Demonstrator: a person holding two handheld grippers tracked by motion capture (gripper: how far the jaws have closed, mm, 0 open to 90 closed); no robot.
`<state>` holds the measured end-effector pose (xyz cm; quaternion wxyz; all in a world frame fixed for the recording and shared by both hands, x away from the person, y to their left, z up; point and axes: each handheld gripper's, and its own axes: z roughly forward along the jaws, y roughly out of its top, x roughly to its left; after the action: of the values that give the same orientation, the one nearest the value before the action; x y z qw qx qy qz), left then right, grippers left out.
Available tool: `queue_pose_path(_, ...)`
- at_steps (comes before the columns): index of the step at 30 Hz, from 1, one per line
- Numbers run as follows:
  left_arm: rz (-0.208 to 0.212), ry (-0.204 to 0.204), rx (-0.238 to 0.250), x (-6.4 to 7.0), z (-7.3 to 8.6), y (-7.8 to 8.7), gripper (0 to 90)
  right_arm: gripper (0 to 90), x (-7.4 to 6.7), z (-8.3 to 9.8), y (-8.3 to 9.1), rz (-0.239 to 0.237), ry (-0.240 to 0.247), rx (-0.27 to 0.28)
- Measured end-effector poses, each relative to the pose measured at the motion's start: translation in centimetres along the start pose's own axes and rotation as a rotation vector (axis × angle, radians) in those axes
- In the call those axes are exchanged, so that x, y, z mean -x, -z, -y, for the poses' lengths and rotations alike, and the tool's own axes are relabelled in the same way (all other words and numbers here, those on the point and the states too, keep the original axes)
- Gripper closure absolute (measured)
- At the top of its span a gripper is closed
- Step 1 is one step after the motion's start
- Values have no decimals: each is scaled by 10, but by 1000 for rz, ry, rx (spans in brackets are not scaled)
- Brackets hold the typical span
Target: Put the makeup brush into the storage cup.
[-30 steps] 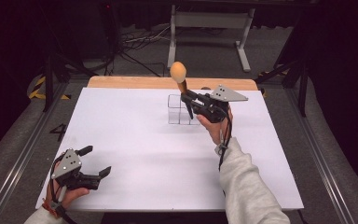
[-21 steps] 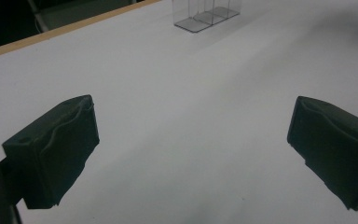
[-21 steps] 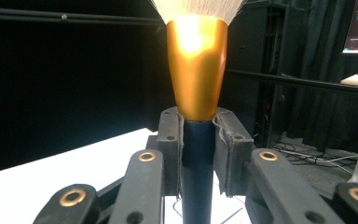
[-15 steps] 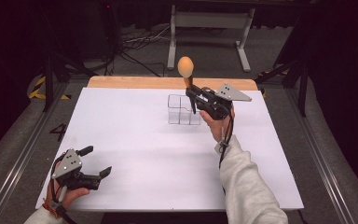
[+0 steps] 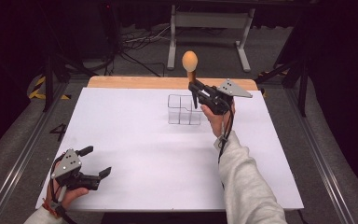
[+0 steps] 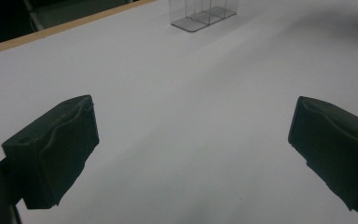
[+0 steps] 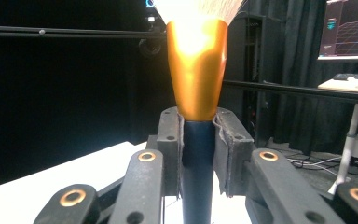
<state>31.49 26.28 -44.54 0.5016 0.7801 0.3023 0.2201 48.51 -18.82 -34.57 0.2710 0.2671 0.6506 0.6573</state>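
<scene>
Right gripper (image 5: 192, 88) clamped on brush (image 5: 189, 65) handle, upright – clear organizer (image 5: 183, 110) at its 7 o'clock; left gripper (image 5: 95, 162) jaws apart.

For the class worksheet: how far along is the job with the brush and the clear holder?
Done: the right hand-held gripper has the brush clamped by its handle. In hand: it is held upright above the clear holder. Left: likely setting it in a compartment. The left hand-held gripper rests open, idle.

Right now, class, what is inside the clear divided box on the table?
The clear divided box looks empty through its walls. The right gripper holds the brush upright by its dark handle just beside it; the handle's lower end crosses the box's right edge, so that corner is hidden.
</scene>
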Motion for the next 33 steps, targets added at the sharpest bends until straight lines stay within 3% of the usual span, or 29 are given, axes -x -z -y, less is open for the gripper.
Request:
queue_pose_path(20, 6, 0, 12, 0, 0, 1, 18, 744, 26, 18, -10, 65, -58, -6)
queue_pose_path(33, 15, 8, 11, 0, 0, 1, 19, 744, 36, 35, -19, 105, -63, -30)
